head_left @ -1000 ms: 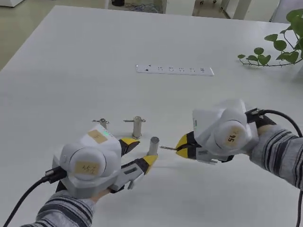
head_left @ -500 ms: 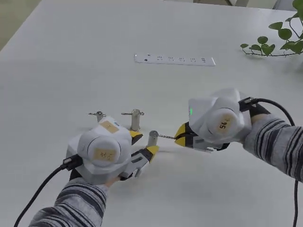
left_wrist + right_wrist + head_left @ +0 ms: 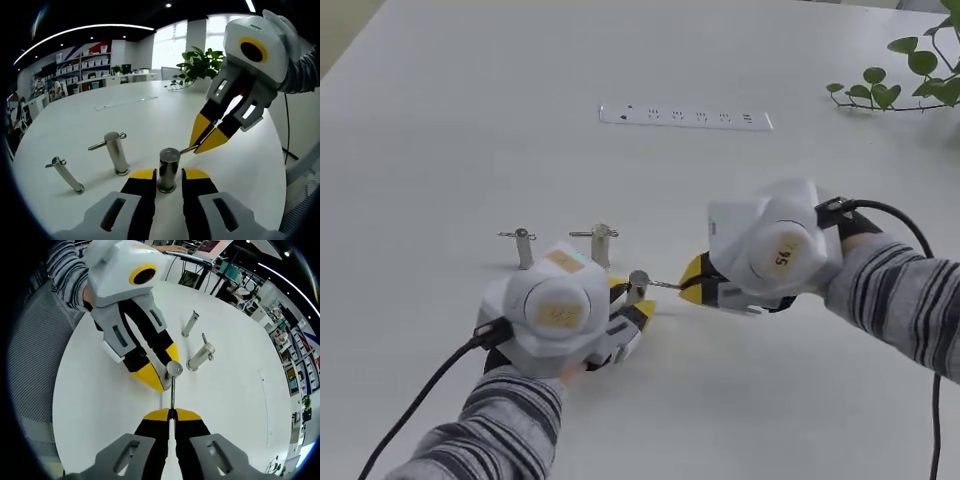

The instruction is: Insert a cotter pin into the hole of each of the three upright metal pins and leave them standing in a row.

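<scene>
Left gripper [image 3: 169,176] clamps the third metal pin [image 3: 169,161] upright on the worktop [image 3: 470,120]; right gripper [image 3: 171,414] pinches a cotter pin [image 3: 172,392] – its tip meeting that pin's top from three o'clock; two fitted pins [image 3: 524,247] [image 3: 601,243] stand around ten o'clock.

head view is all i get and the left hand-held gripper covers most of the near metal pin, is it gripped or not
Observer: Yes. In the left gripper view the left hand-held gripper has its yellow-tipped jaws closed against both sides of the short silver metal pin, low at its base.
Operator: is it standing straight
Observer: It stands upright in that view, with its foot flat on the white table.
Operator: and the cotter, lined up?
Observer: In the right gripper view the right hand-held gripper is shut on the thin steel cotter pin, which runs straight to the side of the pin just under its head. I cannot tell whether it has entered the hole.
</scene>
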A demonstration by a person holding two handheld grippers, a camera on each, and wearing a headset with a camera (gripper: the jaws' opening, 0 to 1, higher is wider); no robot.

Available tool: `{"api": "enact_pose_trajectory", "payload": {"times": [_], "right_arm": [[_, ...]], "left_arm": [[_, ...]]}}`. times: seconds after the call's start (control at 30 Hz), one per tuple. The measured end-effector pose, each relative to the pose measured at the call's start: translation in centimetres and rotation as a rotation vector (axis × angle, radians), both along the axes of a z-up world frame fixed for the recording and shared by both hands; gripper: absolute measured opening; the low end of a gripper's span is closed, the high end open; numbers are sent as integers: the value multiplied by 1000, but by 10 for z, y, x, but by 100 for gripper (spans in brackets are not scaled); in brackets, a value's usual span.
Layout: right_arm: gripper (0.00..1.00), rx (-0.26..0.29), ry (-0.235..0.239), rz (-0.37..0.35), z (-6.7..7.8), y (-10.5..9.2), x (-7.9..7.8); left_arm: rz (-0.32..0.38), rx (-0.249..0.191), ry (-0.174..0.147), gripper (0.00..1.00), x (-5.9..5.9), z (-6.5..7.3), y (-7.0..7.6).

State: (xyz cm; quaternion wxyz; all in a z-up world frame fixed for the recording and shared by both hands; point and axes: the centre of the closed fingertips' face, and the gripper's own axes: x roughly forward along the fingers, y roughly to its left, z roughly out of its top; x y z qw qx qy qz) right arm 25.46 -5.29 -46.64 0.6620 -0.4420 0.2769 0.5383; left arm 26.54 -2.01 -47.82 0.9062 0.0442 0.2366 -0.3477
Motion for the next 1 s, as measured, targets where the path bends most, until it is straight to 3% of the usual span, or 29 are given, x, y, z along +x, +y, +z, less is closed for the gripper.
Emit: {"api": "enact_pose_trajectory", "payload": {"times": [0.47,1.0], "right_arm": [[0,-33,-27,27,7,4,-3],[0,-5,-31,53,16,9,-8]], "left_arm": [[25,1,17,11,1,-5,1],[29,15,-6,10,2,-9,1]]}}
